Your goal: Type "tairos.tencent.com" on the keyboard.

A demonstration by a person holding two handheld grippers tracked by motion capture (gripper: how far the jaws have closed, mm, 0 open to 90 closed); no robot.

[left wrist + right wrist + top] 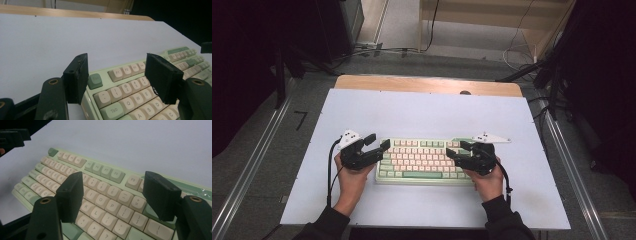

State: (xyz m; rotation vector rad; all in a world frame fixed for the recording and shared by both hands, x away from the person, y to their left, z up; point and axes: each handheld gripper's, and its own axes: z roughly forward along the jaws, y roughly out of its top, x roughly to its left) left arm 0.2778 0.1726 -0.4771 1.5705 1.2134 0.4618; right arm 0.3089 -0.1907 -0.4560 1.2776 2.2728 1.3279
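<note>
Over the keyboard (422, 161) ends we hold left gripper (377, 141) and right gripper (457, 150) agape, empty; uneven closing risks skewing it.

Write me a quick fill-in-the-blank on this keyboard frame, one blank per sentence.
1. The keyboard lies on a ____ sheet.
2. The left tongs hang over the keyboard's ____ end.
3. The green corner key between the left tongs reads ____.
4. Both tongs, including the right tongs, stand ____.

Missing words: white; left; Esc; open
</note>
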